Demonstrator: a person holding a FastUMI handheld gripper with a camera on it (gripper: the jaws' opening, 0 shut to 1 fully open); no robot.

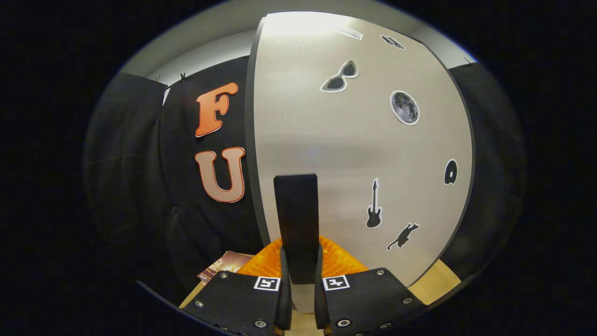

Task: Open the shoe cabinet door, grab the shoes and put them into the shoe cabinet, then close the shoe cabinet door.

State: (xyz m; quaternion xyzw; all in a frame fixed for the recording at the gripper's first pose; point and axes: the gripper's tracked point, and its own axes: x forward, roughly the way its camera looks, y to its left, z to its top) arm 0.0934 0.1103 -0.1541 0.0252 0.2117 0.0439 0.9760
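The shoe cabinet door is a pale grey panel that stands close in front of me, with several black stickers on it, among them sunglasses, a moon, a guitar and a cat. A flat black upright handle sits on the door near its left edge. My gripper is shut on the lower part of this handle, one finger pressing on each side. The door's dark left edge stands out against the black cloth wall behind it. I cannot tell whether the door is ajar.
A light wooden surface runs under the door at the lower right. A printed booklet lies on the wood to the left of my fingers. Black cloth walls hang to the left and right of the cabinet.
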